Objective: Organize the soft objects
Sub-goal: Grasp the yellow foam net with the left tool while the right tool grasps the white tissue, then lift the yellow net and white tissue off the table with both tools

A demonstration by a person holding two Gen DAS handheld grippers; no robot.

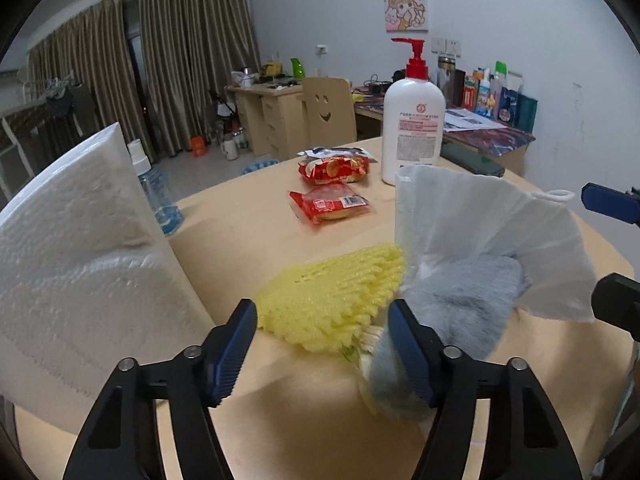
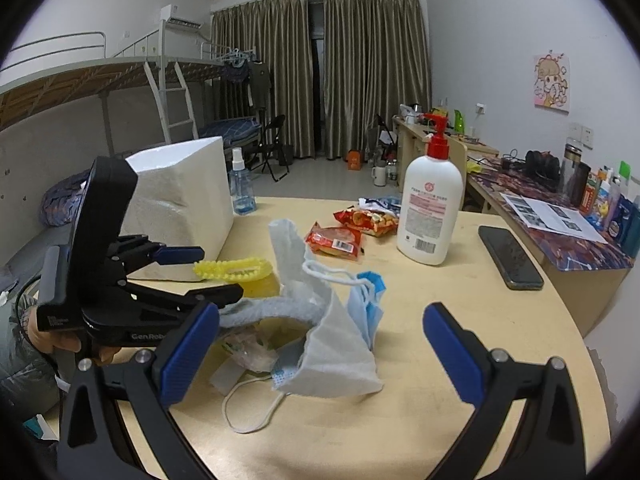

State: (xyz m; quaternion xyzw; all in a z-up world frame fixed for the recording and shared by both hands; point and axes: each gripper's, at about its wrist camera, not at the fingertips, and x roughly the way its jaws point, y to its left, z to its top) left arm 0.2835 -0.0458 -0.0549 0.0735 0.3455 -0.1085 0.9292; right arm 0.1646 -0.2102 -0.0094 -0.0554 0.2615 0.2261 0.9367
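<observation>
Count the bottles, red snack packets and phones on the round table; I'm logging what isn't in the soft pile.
Bottles: 2 (pump bottle, spray bottle)
Red snack packets: 2 (the second lies just behind)
Phone: 1
Total: 5

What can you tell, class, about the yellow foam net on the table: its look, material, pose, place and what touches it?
The yellow foam net is a soft, ribbed mesh sleeve, pale yellow, flattened and lying on the wooden table. It lies between the white tissue pack and the white mask, touching a grey fuzzy cloth beside it. The left gripper straddles its near end, jaws partly apart; whether the pads press on it is unclear.
</observation>
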